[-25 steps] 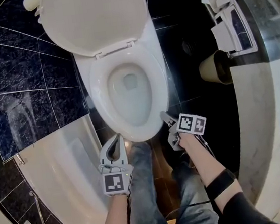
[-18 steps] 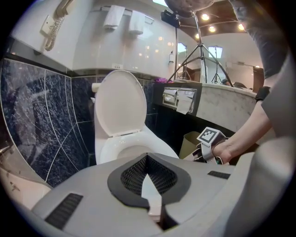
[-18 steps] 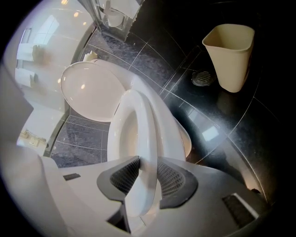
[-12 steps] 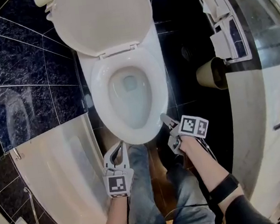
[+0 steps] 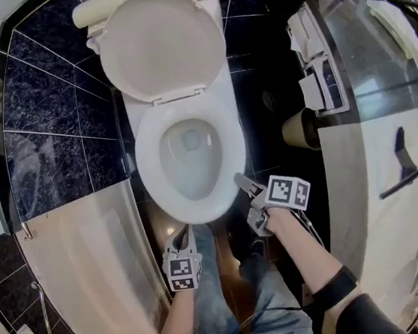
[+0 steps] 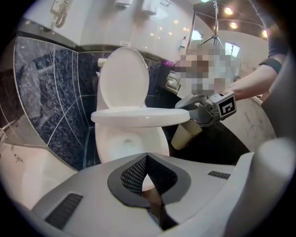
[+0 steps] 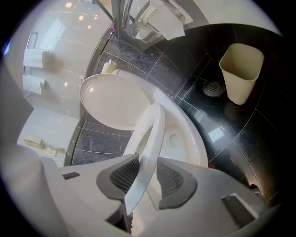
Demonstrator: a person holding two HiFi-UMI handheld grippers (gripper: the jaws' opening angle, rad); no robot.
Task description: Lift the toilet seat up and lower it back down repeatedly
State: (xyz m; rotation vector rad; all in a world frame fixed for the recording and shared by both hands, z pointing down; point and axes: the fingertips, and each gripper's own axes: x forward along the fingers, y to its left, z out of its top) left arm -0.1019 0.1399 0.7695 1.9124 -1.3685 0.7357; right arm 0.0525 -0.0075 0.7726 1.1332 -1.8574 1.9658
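The white toilet has its lid (image 5: 160, 44) standing up against the tank. Its seat (image 5: 150, 177) lies about level over the bowl (image 6: 125, 143); I cannot tell whether it rests on the rim. My right gripper (image 5: 239, 181) is at the seat's front right edge. In the right gripper view the seat's rim (image 7: 150, 139) runs between the jaws of the right gripper (image 7: 147, 162). They are opening: one pad (image 7: 126, 173) touches it and a gap shows at the other. My left gripper (image 5: 181, 236) hangs in front of the bowl, shut and holding nothing (image 6: 146, 159).
A beige waste bin (image 5: 299, 129) stands on the dark floor right of the toilet. A white bathtub (image 5: 93, 267) lies at the left, a pale counter (image 5: 354, 182) at the right. The person's jeans-clad legs (image 5: 217, 297) stand just before the bowl.
The left gripper has drawn back from the bowl's front toward the person. The right gripper stays at the seat's front right edge. The head view has pulled back and shows more of the lid.
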